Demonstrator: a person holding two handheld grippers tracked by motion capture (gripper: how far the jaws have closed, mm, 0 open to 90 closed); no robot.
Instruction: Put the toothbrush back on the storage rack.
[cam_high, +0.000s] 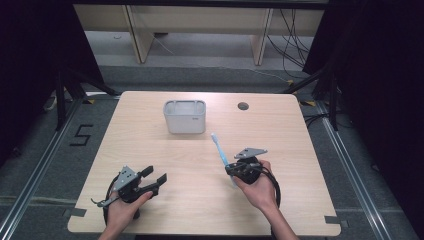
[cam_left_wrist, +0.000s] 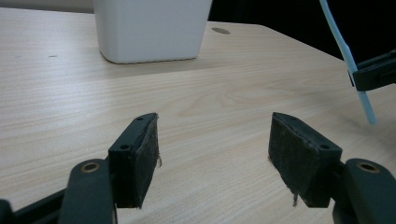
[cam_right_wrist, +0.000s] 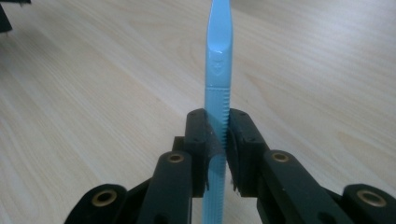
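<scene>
A light blue toothbrush (cam_right_wrist: 217, 70) is clamped between the jaws of the right hand-held gripper (cam_high: 231, 169), above the counter (cam_high: 150, 145) toward its near right part. In the right gripper view the handle stands straight up out of the jaws, ribbed along its lower length, with a small embossed mark on the smooth part above the ribs; the mark is too small to read. In the high view the toothbrush (cam_high: 221, 156) slants up and away from the gripper toward the far edge, and its lower end hangs below the jaws. In the left gripper view it appears at the right edge (cam_left_wrist: 348, 56) as a pale slanted bar.

The left hand-held gripper (cam_left_wrist: 212, 149) is spread wide with nothing between its padded jaws, held over the near left part of the counter.

A white rectangular container (cam_high: 185, 116) stands near the middle of the far edge, open at the top; a small dark mark on its front is illegible. A round hole (cam_high: 243, 106) pierces the counter toward the far right corner. On the floor to the left, a "5" (cam_high: 81, 135) is marked in black tape.
</scene>
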